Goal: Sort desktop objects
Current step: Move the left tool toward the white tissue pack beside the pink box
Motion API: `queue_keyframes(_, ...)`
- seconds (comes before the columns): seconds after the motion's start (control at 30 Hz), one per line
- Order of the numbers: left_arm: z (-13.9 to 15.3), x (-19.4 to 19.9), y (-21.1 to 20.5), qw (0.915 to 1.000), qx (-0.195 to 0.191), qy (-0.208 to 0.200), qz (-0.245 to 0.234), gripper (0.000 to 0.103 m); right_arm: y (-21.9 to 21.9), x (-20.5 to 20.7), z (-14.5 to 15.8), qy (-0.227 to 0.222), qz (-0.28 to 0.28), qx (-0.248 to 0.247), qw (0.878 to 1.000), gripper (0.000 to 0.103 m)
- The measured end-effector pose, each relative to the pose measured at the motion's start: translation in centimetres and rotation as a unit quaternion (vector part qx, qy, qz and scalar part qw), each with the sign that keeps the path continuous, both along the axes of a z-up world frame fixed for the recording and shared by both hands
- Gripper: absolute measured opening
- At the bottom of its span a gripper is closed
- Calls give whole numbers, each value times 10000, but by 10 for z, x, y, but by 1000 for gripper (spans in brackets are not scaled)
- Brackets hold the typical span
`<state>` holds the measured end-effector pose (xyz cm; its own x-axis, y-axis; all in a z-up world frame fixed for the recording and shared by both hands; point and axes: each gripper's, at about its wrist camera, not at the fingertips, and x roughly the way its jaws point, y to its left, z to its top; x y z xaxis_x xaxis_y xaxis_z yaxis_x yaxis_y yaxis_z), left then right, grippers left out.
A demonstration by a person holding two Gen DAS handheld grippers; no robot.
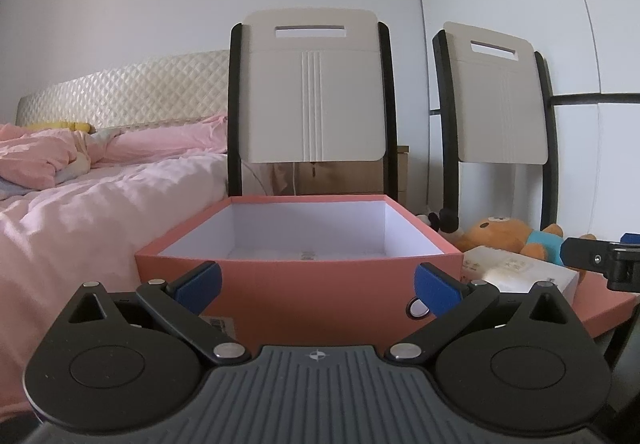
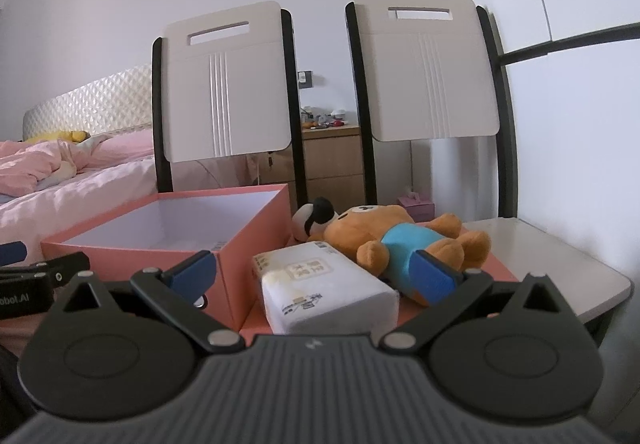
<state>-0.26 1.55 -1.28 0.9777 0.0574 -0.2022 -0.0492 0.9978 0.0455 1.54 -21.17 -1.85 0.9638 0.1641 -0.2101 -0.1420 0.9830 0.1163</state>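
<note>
Both grippers, left (image 1: 316, 286) and right (image 2: 314, 276), gape empty; tissue pack (image 2: 324, 286) at lower centre beside pink box (image 2: 160, 240) may slump, being soft, if pinched off-centre.

Home bedroom: pink-sheeted bed (image 1: 100, 196), nightstand (image 2: 332, 164).

Two chairs (image 2: 224, 92), pink bed (image 1: 100, 204), wooden dresser (image 2: 332, 160)

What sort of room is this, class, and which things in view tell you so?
Most likely a bedroom: a bed with pink bedding and a quilted headboard, and a wooden bedside cabinet.
</note>
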Motion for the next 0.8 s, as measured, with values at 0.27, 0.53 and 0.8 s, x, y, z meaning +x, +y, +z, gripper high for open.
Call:
queue_keyframes(0.27, 0, 0, 0, 10000, 10, -19, -18, 103, -1, -2, 0, -43, 68, 3, 10000, 103)
queue_keyframes(0.53, 2, -5, -6, 9995, 76, -262, -152, 103, -5, -3, -1, -154, -13, 126, 9998, 103)
queue_keyframes(0.8, -5, -3, -16, 9988, 392, -283, -81, 103, -5, -6, -3, -209, -30, 48, 9998, 103)
